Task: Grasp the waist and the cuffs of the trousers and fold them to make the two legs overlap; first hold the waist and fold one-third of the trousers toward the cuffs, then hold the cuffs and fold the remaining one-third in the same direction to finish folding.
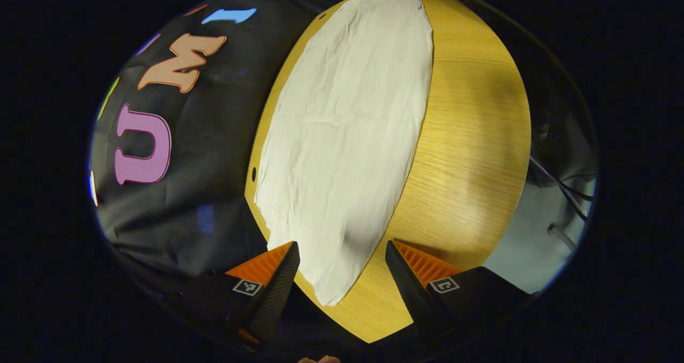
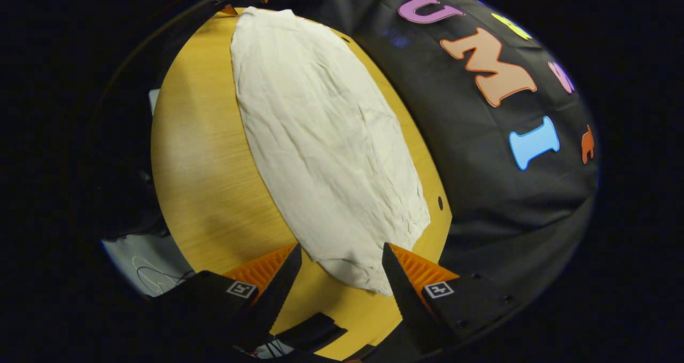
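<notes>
Bare table point(image 1: 470, 138) lies open beside the flat trousers point(image 1: 347, 138); the booth wall point(image 2: 481, 192) hems the other side.

Trousers point(image 1: 342, 138) lie flat on the table point(image 1: 470, 138).

Nothing here can be read as words, brand or number. Each of the left tongs point(image 1: 342, 277) carries a small square black-and-white coded tag on its finger housing, a pattern and not lettering. The right tongs point(image 2: 342, 275) bear the same kind of square tag on both sides. The white trousers point(image 1: 347, 138) show no visible label or print.
</notes>
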The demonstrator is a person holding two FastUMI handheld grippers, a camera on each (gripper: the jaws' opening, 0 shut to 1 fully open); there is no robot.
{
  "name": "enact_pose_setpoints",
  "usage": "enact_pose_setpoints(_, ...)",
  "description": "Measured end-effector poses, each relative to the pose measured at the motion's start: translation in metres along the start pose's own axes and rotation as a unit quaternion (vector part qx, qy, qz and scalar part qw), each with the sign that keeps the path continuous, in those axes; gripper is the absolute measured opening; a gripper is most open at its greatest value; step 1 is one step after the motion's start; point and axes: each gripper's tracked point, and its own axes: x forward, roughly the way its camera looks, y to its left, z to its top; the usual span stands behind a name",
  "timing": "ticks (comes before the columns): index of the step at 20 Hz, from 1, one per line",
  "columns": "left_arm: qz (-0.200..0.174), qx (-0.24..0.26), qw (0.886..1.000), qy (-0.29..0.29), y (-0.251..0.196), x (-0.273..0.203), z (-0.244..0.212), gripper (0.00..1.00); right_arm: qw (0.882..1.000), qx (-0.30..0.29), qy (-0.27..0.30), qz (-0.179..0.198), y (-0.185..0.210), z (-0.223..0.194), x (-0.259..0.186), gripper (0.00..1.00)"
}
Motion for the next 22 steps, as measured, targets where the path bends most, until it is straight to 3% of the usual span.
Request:
enact_pose_setpoints(4, 0.007, 0.029, 1.000, -0.007, 0.005, 0.008, 0.008, 0.97, 1.000, -0.028, -0.004, -0.006, -0.005, 0.002, 0.011, 1.00)
enact_pose_setpoints(11, 0.031, 0.047, 0.998, -0.010, 0.021, 0.032, 0.018, 0.91, 0.998, -0.059, -0.010, -0.026, -0.016, 0.013, 0.039, 0.92)
enact_pose_setpoints(15, 0.043, 0.045, 0.998, -0.007, 0.031, 0.045, 0.024, 0.86, 0.998, -0.058, -0.005, -0.026, -0.019, 0.017, 0.054, 0.82)
enact_pose_setpoints(16, 0.037, 0.044, 0.998, -0.005, 0.029, 0.049, 0.024, 0.86, 0.998, -0.054, -0.001, -0.024, -0.018, 0.016, 0.056, 0.75)
enact_pose_setpoints(17, 0.032, 0.041, 0.999, -0.001, 0.026, 0.053, 0.023, 0.82, 0.999, -0.050, 0.004, -0.017, -0.015, 0.016, 0.059, 0.72)
enact_pose_setpoints(18, 0.033, 0.042, 0.999, 0.002, 0.024, 0.054, 0.023, 0.65, 0.999, -0.050, 0.008, -0.011, -0.013, 0.016, 0.060, 0.58)
enact_pose_setpoints(21, 0.022, 0.042, 0.999, 0.013, 0.014, 0.058, 0.023, 0.39, 0.998, -0.066, 0.016, -0.005, -0.004, 0.014, 0.064, 0.28)
enact_pose_setpoints(22, 0.017, 0.038, 0.999, 0.017, 0.012, 0.059, 0.022, 0.22, 0.998, -0.067, 0.017, -0.008, -0.005, 0.015, 0.065, 0.18)
